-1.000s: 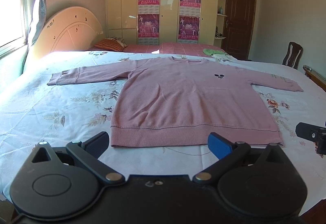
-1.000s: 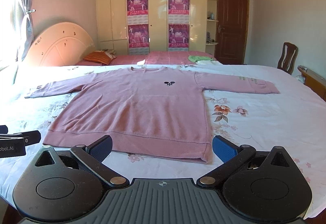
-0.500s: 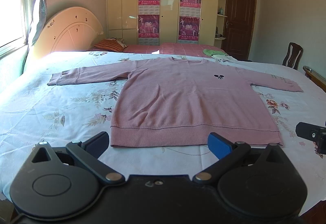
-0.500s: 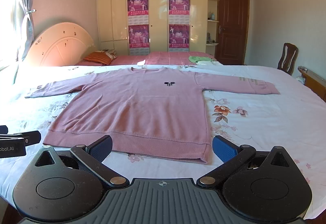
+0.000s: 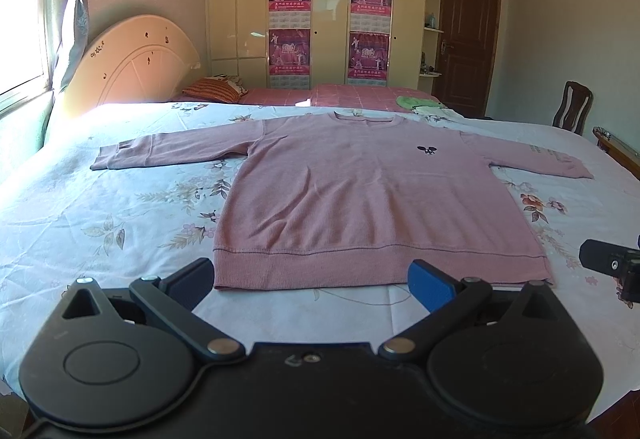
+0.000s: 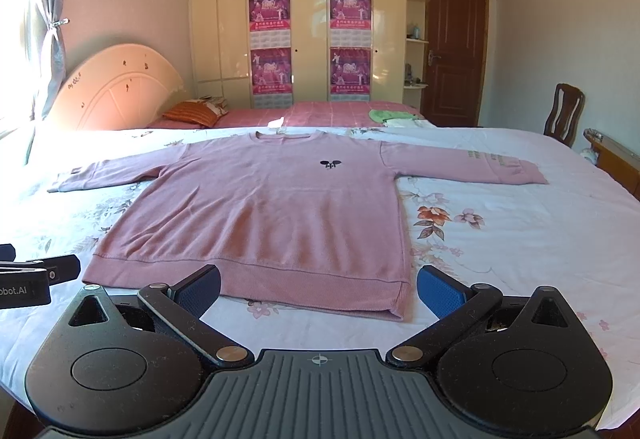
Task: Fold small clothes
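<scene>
A pink long-sleeved sweater lies flat and face up on the floral bedsheet, both sleeves spread wide, hem toward me. My left gripper is open just in front of the hem, nothing between its fingers. My right gripper is also open, hovering in front of the hem near its right corner. Part of the right gripper shows at the right edge of the left wrist view, and part of the left gripper at the left edge of the right wrist view.
A curved headboard stands at the far left, with a striped pillow and a green cloth behind the sweater. A wooden chair and a wooden bed rail are on the right. Wardrobe and door line the back wall.
</scene>
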Demonstrator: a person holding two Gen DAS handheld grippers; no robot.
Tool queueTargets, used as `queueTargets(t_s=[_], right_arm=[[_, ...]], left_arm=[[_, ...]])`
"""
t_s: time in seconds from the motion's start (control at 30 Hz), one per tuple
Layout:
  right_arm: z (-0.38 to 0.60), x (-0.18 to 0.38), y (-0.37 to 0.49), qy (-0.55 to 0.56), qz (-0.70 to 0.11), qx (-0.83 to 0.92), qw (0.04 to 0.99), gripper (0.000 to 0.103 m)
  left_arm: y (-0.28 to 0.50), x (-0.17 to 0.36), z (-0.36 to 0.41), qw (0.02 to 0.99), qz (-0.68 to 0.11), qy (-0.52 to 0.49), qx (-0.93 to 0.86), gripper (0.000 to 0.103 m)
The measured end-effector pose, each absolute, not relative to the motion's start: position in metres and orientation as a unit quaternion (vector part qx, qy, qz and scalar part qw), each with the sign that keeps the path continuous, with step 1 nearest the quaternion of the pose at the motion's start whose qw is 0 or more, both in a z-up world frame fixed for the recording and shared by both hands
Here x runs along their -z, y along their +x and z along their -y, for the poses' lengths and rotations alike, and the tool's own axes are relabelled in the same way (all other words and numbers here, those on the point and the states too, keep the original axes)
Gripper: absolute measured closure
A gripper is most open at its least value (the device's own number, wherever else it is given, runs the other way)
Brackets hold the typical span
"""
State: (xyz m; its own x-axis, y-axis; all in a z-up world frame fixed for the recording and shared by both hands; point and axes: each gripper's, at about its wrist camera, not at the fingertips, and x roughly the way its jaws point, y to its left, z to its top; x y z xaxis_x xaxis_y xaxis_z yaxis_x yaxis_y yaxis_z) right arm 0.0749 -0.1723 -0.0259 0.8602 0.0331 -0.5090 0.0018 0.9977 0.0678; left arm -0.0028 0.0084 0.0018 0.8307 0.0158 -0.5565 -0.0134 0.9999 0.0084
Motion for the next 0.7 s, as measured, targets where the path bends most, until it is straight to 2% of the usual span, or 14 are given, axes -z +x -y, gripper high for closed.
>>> queueTargets(t_s=[0.7], right_arm=[[0.1733,0.0254,0.0745,0.030,-0.266,-0.009,0.963,0.000]], left_arm=[[-0.0020,-0.0024,-0.0054,0.956,-0.295,0.003,-0.005,0.000]])
